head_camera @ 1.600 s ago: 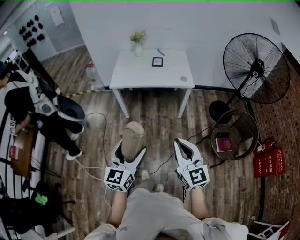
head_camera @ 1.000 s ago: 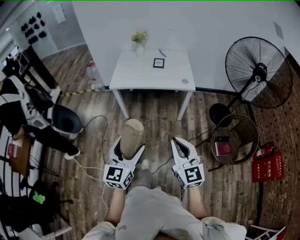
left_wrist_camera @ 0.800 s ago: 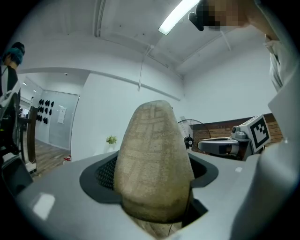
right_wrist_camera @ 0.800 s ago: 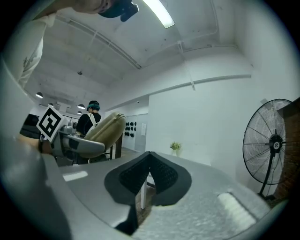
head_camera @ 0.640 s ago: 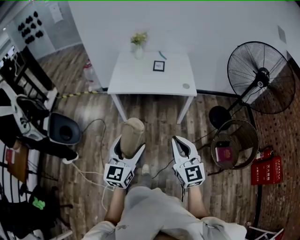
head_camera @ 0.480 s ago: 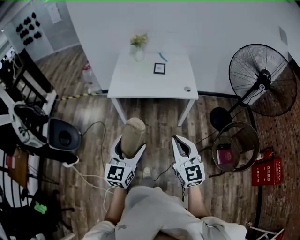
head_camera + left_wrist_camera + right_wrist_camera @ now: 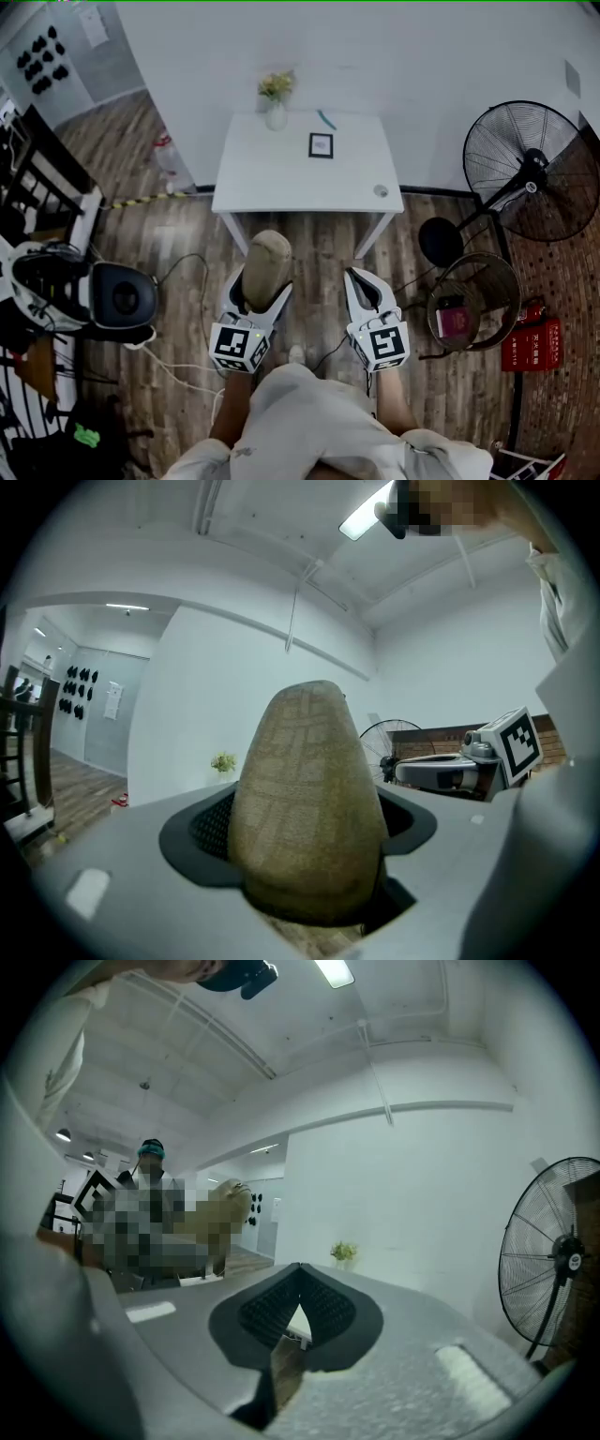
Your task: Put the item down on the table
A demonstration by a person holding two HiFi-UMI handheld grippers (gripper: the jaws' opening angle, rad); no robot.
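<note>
A tan, loaf-shaped item point(image 7: 266, 265) stands up between the jaws of my left gripper point(image 7: 265, 292), which is shut on its lower part. In the left gripper view the item point(image 7: 309, 799) fills the middle and hides what lies behind it. My right gripper point(image 7: 362, 279) is held beside it, shut, with its tips touching and nothing between them point(image 7: 298, 1270). Both grippers point level over the wooden floor, toward a white table point(image 7: 281, 178) by the wall a short way ahead.
The table carries a vase with a plant point(image 7: 275, 101), a small dark frame point(image 7: 321, 145) and a small round object point(image 7: 380, 190). A standing fan point(image 7: 534, 173), a round basket stand point(image 7: 472, 300) and a red case point(image 7: 534, 342) are at the right. A dark round device point(image 7: 122, 295) and cables point(image 7: 192, 281) lie at the left.
I have moved forward with both grippers: the table now sits lower and nearer in the head view. The seated person at the left has slid out of view. The grip is unchanged.
</note>
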